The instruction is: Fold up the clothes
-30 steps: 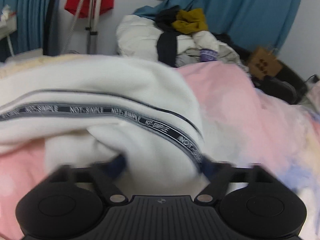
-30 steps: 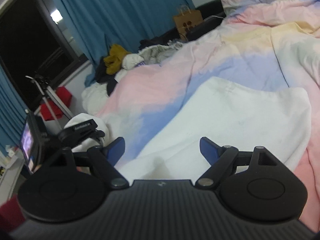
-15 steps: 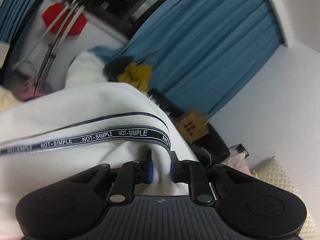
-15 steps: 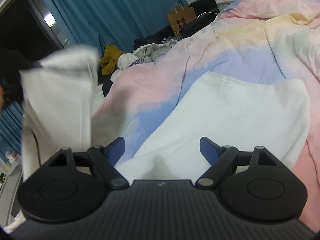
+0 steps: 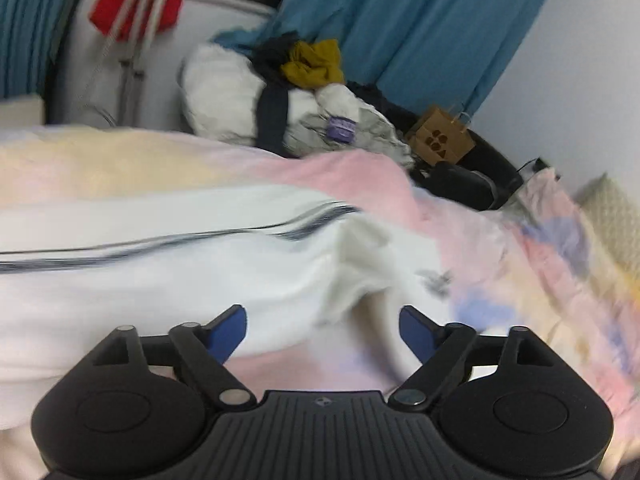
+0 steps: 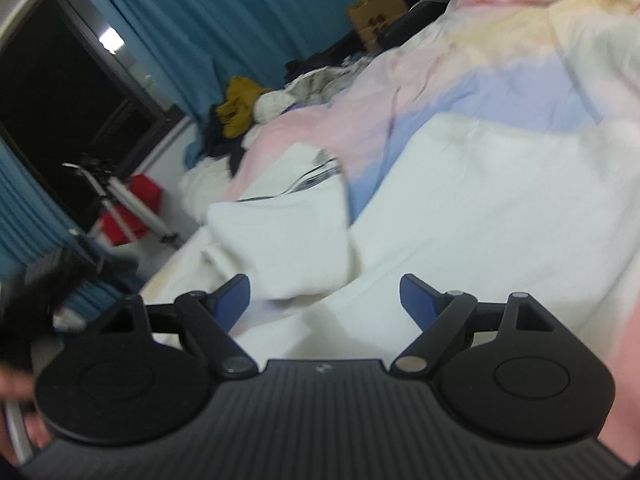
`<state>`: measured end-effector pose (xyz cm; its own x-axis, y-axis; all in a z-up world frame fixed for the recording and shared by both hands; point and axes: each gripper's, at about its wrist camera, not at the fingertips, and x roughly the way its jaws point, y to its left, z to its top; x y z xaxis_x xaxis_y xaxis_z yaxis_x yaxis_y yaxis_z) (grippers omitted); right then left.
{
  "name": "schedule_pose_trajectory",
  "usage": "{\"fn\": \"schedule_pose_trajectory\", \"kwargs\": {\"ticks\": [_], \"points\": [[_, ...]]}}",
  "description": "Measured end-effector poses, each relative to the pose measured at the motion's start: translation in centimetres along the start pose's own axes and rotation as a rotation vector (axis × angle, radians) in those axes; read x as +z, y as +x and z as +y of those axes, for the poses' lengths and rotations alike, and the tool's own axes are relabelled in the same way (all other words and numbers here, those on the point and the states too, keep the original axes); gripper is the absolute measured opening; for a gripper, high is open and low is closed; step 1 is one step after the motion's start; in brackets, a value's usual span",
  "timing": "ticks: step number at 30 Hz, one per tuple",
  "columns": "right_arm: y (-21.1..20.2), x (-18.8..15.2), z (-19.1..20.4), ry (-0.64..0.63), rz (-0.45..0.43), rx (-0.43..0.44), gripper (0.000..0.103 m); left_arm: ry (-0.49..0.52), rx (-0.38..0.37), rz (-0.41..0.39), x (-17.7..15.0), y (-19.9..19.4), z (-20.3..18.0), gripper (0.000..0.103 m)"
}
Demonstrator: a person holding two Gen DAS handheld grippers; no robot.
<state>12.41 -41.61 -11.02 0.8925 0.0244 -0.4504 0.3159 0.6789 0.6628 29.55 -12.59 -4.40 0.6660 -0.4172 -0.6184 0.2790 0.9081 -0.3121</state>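
Left gripper (image 5: 322, 330), jaws opening, grips nothing above the white garment (image 5: 160, 264) on the bed (image 5: 520, 248); right gripper (image 6: 324, 300) gapes empty.

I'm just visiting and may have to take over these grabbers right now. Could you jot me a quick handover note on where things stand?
Left gripper: jaws opening, nothing pinched; the white striped garment lies just ahead of it on the pastel duvet.
Right gripper: open, empty, hovering over the garment's flat part.
Done: one end looks laid over in a fold.
Left: probably smooth it and finish folding; more clothes are heaped at the bed's far end.
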Motion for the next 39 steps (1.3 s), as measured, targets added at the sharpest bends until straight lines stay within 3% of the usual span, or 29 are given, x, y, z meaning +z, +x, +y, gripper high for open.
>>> {"fn": "schedule_pose_trajectory", "kwargs": {"ticks": [4,6,12,14,16,17,18,19,22,25,27,29,32,34,38,39], "points": [[2.7,-0.1,-2.1,0.198,0.139,0.134,0.085,0.161,0.159,-0.056,-3.7,-5.9,3.8,0.09],[4.1,-0.1,-2.5,0.257,0.175,0.156,0.084,0.211,0.248,-0.071,-5.7,-8.2,5.8,0.091],[8.6,1.5,-2.6,0.37,0.209,0.23,0.082,0.264,0.368,-0.094,-8.3,-9.5,11.6,0.091],[10.2,1.8,-2.4,0.383,0.22,0.211,0.081,0.285,0.386,-0.101,-8.4,-8.2,12.8,0.091],[11.6,2.4,-1.9,0.363,0.23,0.155,0.072,0.34,0.386,-0.084,-8.6,-7.0,13.7,0.091],[12.3,2.6,-1.6,0.353,0.234,0.127,0.062,0.367,0.39,-0.083,-8.9,-6.5,14.0,0.092],[13.0,3.2,-1.1,0.326,0.233,0.091,0.044,0.382,0.397,-0.092,-9.2,-6.1,14.1,0.093],[13.4,3.7,-0.5,0.289,0.231,0.048,0.036,0.398,0.404,-0.102,-9.5,-5.7,14.1,0.093],[14.5,6.3,1.6,0.16,0.203,-0.074,0.022,0.421,0.37,-0.105,-9.9,-4.8,14.0,0.083],[14.5,9.5,4.2,0.054,0.132,-0.105,0.015,0.501,0.356,-0.121,-10.6,-4.7,12.7,0.049],[14.4,12.0,6.1,-0.012,0.077,-0.098,0.013,0.529,0.344,-0.139,-10.8,-4.9,12.0,0.012],[14.3,14.4,8.0,-0.078,0.022,-0.091,0.012,0.502,0.312,-0.129,-10.8,-5.3,11.7,0.008],[11.9,17.5,10.4,-0.187,-0.122,0.031,0.012,0.516,0.258,-0.129,-10.8,-6.9,11.4,0.004],[10.9,18.5,10.2,-0.232,-0.201,0.061,0.012,0.535,0.217,-0.137,-10.6,-8.5,11.5,0.004],[12.4,16.8,3.6,-0.207,-0.134,-0.131,0.013,0.498,0.136,-0.098,-10.3,-10.6,12.6,0.003],[13.5,15.8,1.3,-0.191,-0.067,-0.205,0.013,0.5,0.122,-0.073,-10.6,-10.5,12.7,0.003]]}}
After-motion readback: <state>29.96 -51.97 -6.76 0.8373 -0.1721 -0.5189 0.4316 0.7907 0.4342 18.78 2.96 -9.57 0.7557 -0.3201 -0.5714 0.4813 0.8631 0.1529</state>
